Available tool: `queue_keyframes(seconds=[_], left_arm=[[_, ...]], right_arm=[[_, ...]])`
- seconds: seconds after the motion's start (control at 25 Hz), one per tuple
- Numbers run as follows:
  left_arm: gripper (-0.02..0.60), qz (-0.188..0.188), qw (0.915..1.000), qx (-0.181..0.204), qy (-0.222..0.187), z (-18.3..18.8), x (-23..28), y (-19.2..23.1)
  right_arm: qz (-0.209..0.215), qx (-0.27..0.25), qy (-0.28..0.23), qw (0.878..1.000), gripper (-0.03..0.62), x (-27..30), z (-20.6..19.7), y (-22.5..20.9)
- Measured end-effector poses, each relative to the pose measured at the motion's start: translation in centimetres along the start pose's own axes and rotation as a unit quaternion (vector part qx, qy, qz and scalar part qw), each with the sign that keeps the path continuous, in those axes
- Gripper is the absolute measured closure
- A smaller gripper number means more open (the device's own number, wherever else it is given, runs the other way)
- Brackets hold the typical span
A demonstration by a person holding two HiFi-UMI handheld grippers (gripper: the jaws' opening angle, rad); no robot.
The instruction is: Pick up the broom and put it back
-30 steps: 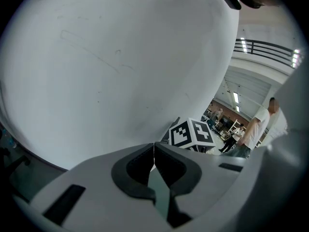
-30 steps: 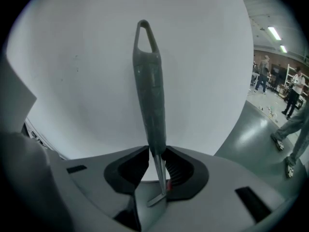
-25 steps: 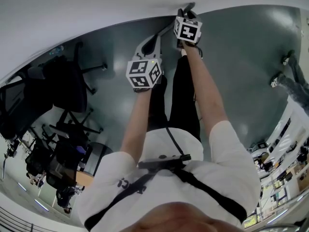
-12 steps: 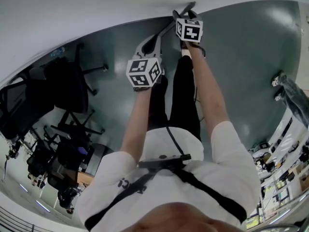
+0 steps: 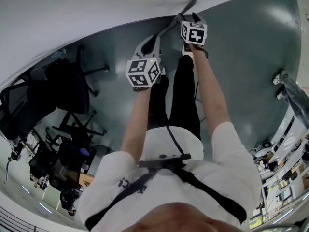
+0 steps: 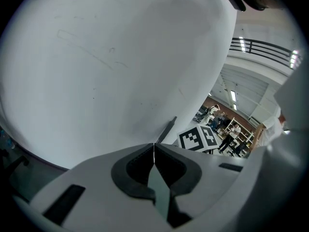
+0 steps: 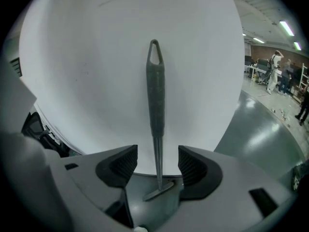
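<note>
1. far left, head view: black office chairs (image 5: 67, 88) stand on the grey floor (image 5: 241, 57), well apart from the work.
2. left gripper (image 6: 153, 149): jaws are pressed together with nothing between them. it sits where it was a second ago, aimed at the white wall (image 6: 96, 57).
3. broom (image 7: 155, 95): it stands upright against the wall, hanging loop at the top, lower end on the floor at the wall's foot. the head looks like a narrow flat bar, but the jaws partly cover it, so its type is uncertain.
4. right gripper (image 7: 157, 164): its jaws have just been opening and now stand wide, one pad on each side of the thin shaft, neither touching it. in the head view it has shifted slightly rightward since a second ago.
5. meaning: the broom rests on its own with no grip on it, so the put-back step appears complete. what remains is to draw the right gripper clear without knocking the shaft.
6. far right: another person's legs (image 5: 289, 88), well apart.
7. writing: none legible. the marker cube (image 5: 194, 33) carries only black-and-white square patterns, and no brand shows on the broom.
</note>
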State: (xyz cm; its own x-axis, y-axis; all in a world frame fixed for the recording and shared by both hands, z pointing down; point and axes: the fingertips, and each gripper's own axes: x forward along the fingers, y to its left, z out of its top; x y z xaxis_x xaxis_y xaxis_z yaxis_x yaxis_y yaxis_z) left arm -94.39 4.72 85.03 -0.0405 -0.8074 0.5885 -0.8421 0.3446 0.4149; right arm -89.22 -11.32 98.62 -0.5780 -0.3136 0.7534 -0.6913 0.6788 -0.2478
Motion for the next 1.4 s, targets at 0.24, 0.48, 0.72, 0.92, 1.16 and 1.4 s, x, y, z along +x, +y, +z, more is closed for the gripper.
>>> queue_keyframes(seconds=[0.24, 0.48, 0.72, 0.92, 1.16, 1.4], left_arm=[[0.569, -0.004, 0.9999, 0.013, -0.004, 0.5, -1.1, -0.5], [0.571, -0.021, 0.9955, 0.081, -0.045, 3.0, -4.1, -1.5], [0.571, -0.038, 0.9920, 0.089, -0.081, 7.0, -10.3, -4.9], [0.571, -0.053, 0.9852, 0.103, -0.126, 11.0, -14.5, -9.1], [0.571, -0.059, 0.9754, 0.125, -0.172, 14.2, -20.3, -11.6], [0.569, -0.076, 0.9650, 0.146, -0.204, 15.4, -24.8, -13.7]], right_arm=[[0.003, 0.028, -0.020, 0.999, 0.349, -4.2, -0.9, -1.2], [0.010, 0.028, -0.054, 0.998, 0.349, -11.2, -0.1, 1.1], [-0.006, -0.025, -0.132, 0.991, 0.368, -22.7, 4.5, 4.9], [-0.012, -0.042, -0.207, 0.977, 0.433, -31.6, 8.9, 6.7], [0.007, -0.068, -0.273, 0.960, 0.485, -39.3, 11.9, 12.3], [0.031, -0.084, -0.328, 0.941, 0.534, -44.8, 13.4, 16.8]])
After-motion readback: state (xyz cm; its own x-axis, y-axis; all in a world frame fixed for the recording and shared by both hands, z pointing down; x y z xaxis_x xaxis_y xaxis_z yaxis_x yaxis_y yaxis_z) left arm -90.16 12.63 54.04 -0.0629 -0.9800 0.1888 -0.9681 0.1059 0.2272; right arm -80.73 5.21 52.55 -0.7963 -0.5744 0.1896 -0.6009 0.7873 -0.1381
